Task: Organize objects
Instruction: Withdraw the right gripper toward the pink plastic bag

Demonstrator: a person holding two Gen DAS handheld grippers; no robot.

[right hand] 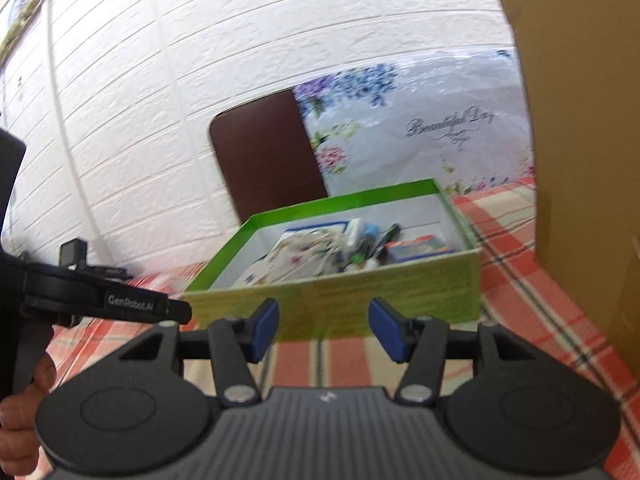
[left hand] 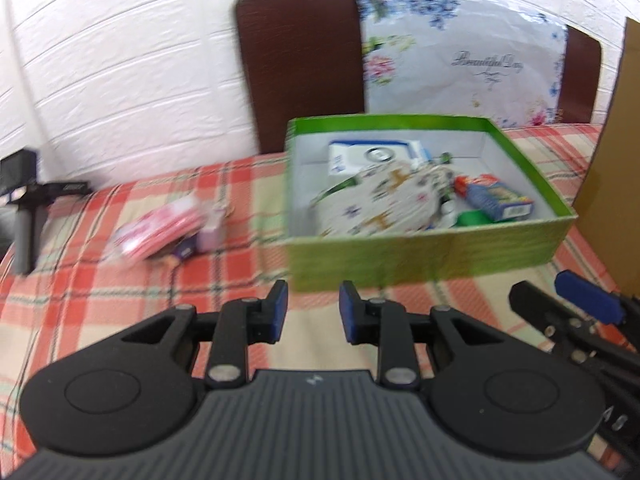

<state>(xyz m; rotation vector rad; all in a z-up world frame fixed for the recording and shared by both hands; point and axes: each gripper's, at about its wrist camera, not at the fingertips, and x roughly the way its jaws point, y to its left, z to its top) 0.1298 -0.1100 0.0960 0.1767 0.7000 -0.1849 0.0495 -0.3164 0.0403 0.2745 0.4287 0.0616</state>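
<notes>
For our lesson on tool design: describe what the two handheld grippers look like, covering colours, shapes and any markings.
Both are matt black. The left gripper and right gripper each have two blue pads on black linkage arms with silver pivot pins, two round discs, and a ribbed grey body with a small pale logo. Seen from the right wrist, the left gripper's side reads "GenRobot.AI" in white. No cables show.

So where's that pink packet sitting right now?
In the left wrist view, the pink packet lies on the checked tablecloth, left of the green box, with a small pale purple item right beside it.
</notes>
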